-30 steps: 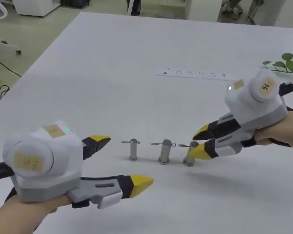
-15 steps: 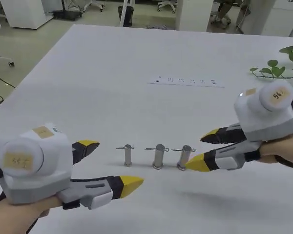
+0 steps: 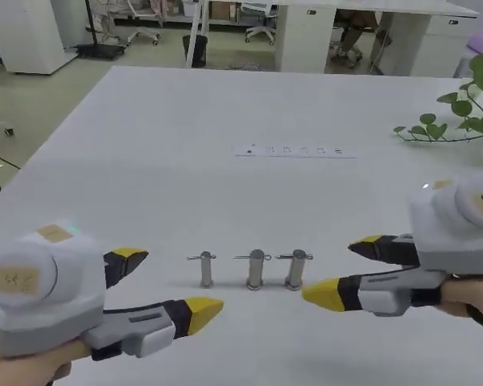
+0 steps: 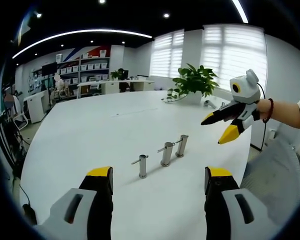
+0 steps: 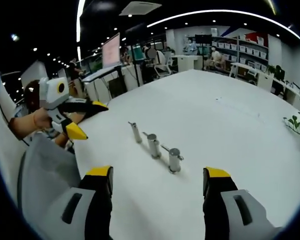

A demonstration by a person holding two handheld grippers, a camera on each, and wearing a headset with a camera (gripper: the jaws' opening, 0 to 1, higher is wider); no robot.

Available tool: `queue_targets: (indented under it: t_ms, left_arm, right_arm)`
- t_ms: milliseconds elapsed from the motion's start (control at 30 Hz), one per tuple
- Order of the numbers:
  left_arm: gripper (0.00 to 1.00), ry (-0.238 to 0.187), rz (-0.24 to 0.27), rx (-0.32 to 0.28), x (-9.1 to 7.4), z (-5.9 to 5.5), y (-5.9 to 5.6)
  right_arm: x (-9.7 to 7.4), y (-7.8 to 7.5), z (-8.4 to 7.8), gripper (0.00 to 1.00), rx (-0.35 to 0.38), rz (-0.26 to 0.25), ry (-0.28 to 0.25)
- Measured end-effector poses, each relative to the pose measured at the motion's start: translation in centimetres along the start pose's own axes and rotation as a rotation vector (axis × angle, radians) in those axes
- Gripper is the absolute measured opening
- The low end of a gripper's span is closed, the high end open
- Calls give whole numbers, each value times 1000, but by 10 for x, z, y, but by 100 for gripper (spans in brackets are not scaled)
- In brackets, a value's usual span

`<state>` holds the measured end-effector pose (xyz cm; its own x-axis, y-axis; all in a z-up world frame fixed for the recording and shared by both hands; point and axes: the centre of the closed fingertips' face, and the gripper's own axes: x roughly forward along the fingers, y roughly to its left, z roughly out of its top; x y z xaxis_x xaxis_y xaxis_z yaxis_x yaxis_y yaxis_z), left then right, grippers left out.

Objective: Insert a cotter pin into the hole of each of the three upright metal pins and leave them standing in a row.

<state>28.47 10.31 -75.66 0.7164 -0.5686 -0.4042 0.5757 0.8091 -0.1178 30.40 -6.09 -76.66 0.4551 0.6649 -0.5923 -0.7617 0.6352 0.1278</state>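
Three upright silver pins (image 3: 255, 271) in a row, thin cotters (image 3: 241, 257) through their heads; my left claw (image 3: 175, 281) at 7 o'clock and right claw (image 3: 332, 270) at 4 both gape wide.

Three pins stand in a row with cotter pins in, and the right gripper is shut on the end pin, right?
Not quite. The right gripper is open and holds nothing, apart from the end pin, as the head view shows. The three pins do stand in a row with cotter pins in.
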Motion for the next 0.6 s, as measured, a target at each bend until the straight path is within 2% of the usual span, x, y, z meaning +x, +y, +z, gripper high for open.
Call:
queue_targets:
  t_ms: [100, 200, 367, 500, 600]
  left_arm:
    - [76, 12, 17, -6, -2, -3, 1]
    - [77, -3, 34, -22, -6, -1, 2]
    - [78, 0, 60, -12, -12, -2, 3]
    - [81, -29, 76, -48, -16, 0, 6]
    - [84, -36, 84, -52, -17, -1, 5]
  right_arm:
    - [-5, -1, -1, 79, 23, -30, -28]
    - [-9, 5, -4, 85, 38, -33, -43]
    - [-14, 8, -8, 92, 62, -57, -79]
    - [-14, 10, -12, 98, 89, -73, -99]
    - [-14, 14, -15, 100, 84, -76, -98]
